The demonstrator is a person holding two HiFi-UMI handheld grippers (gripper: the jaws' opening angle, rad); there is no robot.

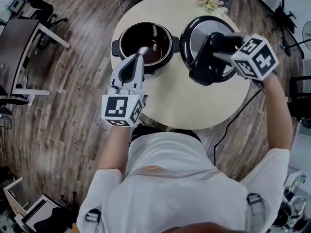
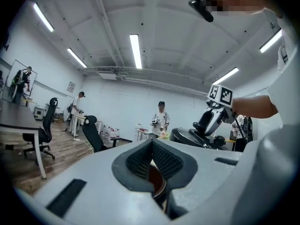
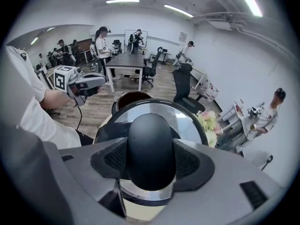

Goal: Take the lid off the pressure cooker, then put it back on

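Observation:
The open pressure cooker pot (image 1: 146, 43) stands on the round beige table (image 1: 184, 101), its dark inside showing. Its black and silver lid (image 1: 206, 35) hangs tilted in the air to the right of the pot. My right gripper (image 1: 214, 50) is shut on the lid's black knob (image 3: 151, 149), and the lid (image 3: 154, 114) fills the right gripper view with the pot (image 3: 131, 97) beyond it. My left gripper (image 1: 137, 58) is shut on nothing, its tip by the pot's near rim. In the left gripper view the pads (image 2: 164, 161) meet, and the lid (image 2: 190, 137) shows beyond.
A small bunch of flowers (image 1: 209, 1) lies at the table's far edge. A black cord (image 1: 228, 130) runs down to the floor at the right. A desk (image 1: 19, 42) and office chairs stand to the left. Several people stand about the room.

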